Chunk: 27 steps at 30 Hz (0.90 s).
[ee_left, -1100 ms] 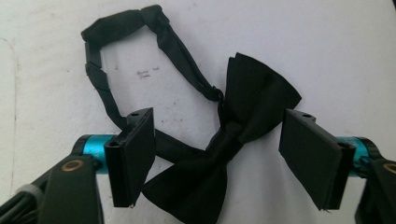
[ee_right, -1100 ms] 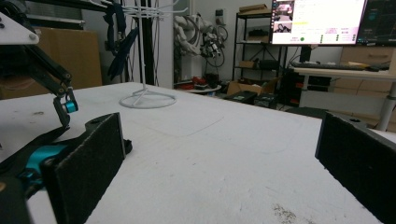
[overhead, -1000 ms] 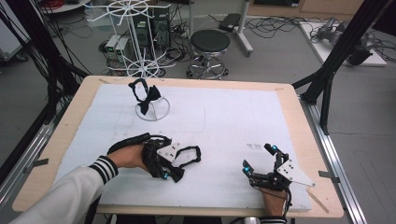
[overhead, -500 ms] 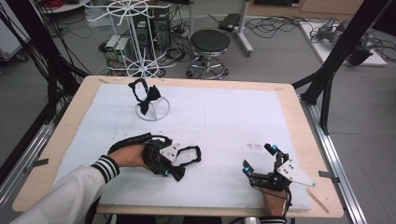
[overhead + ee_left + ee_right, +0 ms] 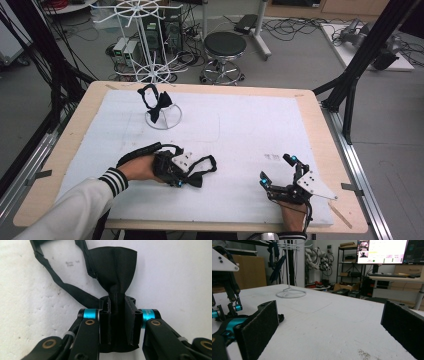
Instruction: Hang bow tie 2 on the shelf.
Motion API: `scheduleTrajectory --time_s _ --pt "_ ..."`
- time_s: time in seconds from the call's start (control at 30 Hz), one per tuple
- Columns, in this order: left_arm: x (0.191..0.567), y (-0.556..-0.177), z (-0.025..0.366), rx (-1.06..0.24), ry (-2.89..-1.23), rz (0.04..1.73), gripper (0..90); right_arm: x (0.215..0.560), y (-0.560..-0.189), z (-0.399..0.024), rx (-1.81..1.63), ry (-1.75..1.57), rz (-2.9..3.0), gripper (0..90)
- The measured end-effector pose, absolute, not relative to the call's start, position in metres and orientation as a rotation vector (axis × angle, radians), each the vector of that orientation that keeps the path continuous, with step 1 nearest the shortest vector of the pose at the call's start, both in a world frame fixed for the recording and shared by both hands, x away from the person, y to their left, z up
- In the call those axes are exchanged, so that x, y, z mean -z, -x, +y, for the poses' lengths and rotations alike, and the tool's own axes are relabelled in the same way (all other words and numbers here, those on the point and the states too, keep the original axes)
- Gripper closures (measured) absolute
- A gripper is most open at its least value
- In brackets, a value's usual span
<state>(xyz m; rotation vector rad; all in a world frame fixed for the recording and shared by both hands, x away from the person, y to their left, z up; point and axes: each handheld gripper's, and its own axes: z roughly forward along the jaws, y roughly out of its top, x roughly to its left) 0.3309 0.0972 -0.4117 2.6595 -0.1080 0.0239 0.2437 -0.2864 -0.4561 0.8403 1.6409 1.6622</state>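
The black bow tie lies flat on the white foam mat near the table's front edge, left of centre, its thin neck strap looping away across the mat. It looks light, soft and floppy: the fabric wings will fold and droop when lifted, and the strap will trail, so the firm central knot is the best place to hold it. That is where the left gripper has it: its jaws have just been closing and now stand nearly together, pads pressed on the knot from both sides, with one wing fanning out ahead of them. The grip looks centred and should hold, though the loose strap could snag. The right gripper rests well apart on the mat's front right, jaws spread wide with nothing between them. Farther back on the left stands a white wire stand with a second black bow tie hung on it.
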Motion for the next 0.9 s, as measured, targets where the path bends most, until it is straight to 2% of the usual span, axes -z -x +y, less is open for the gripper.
scheduleTrajectory --time_s 0.33,0.7,0.9 --pt "0.403 -0.327 0.102 -0.037 -2.551 -0.066 76.2 0.456 -0.244 -0.286 -1.66 -0.839 1.642 0.7" --pt "0.373 -0.32 0.116 -0.181 -2.336 -0.001 76.3 0.456 -0.243 -0.286 -1.661 -0.836 1.64 0.7" --pt "0.362 -0.32 0.128 -0.193 -2.212 0.066 76.3 0.456 -0.243 -0.286 -1.66 -0.835 1.641 0.7"
